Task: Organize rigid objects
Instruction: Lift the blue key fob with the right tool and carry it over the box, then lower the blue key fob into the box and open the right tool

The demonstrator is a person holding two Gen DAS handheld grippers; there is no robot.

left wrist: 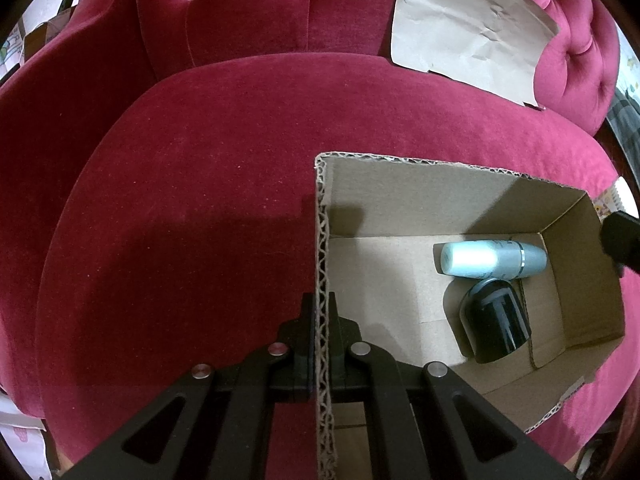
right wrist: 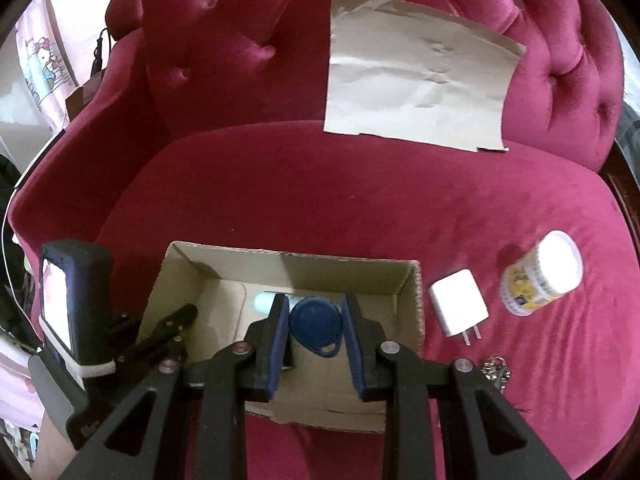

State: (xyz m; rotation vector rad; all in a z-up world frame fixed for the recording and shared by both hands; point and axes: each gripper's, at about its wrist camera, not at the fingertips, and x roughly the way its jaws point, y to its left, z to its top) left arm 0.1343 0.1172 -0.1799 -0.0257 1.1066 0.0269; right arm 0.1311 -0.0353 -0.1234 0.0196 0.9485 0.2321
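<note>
Right claw (right wrist: pixel 316 326) around blue fob (right wrist: pixel 316 326)

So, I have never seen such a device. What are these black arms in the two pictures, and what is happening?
A person holds a two-finger gripper in each hand; a camera on each looks along its fingers. In the left camera's view, the left gripper is shut on the cardboard box wall, steadying it. Inside lie a pale bottle and a black cap-like item. In the right camera's view, the right gripper holds a blue key fob over the box. A white charger, a small jar and keys wait on the red sofa.
</note>
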